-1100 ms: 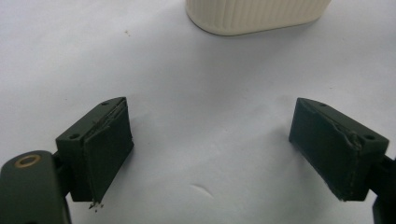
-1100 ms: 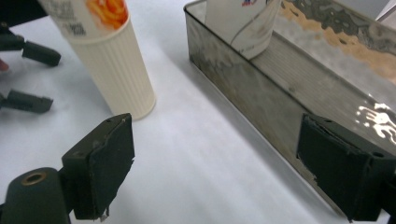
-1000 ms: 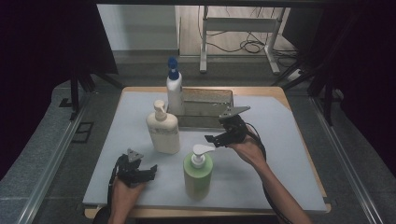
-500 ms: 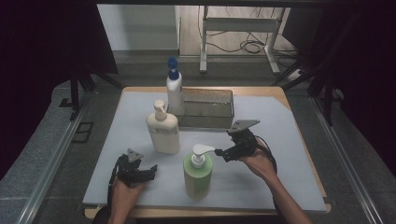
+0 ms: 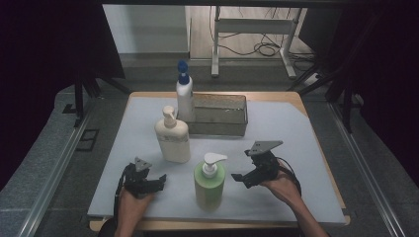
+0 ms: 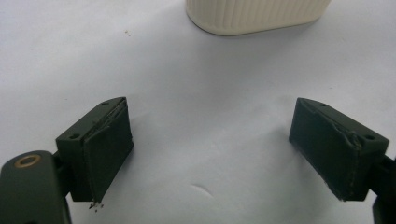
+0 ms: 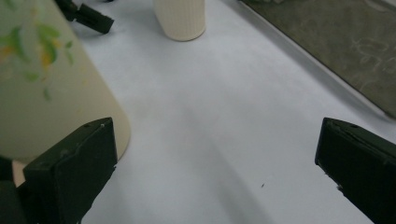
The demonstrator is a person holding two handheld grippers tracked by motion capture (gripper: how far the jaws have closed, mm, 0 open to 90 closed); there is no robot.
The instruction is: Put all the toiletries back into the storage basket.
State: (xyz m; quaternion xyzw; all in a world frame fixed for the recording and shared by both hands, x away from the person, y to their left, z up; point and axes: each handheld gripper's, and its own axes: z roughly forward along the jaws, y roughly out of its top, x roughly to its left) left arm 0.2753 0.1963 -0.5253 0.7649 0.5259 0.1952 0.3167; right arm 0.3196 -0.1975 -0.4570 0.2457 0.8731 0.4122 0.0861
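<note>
At the near edge of the bench (image 5: 296, 207), the left hand-held gripper (image 5: 148, 181) rests low on the white surface at about 7 o'clock from the middle of the bench. Its jaws stand wide apart with nothing between them; in the left gripper view the bare white top lies between the two black pads, and the base of the cream bottle (image 6: 254, 16) sits beyond them, well clear of the tips.

Just to its right, near the front edge, stands the green pump bottle (image 5: 209, 183), upright, with a white pump head. The right hand-held gripper (image 5: 247, 177) is at the bottle's 3 o'clock, just beside it and level with its body, pointing toward it. Its jaws have just been opening and now stand spread wide, with nothing between them. In the right gripper view the green bottle (image 7: 51, 88) rises close beside and behind the left jaw, outside the gap, and I cannot tell whether it touches that jaw.

Farther back, at about 11 o'clock from the green bottle, the cream pump bottle (image 5: 173, 138) stands upright, apart from both grippers. Behind it, at the far side of the bench, a grey rectangular tray (image 5: 220, 129) lies flat, and a tall white bottle with a blue cap (image 5: 184, 96) stands against the tray's left end.
</note>
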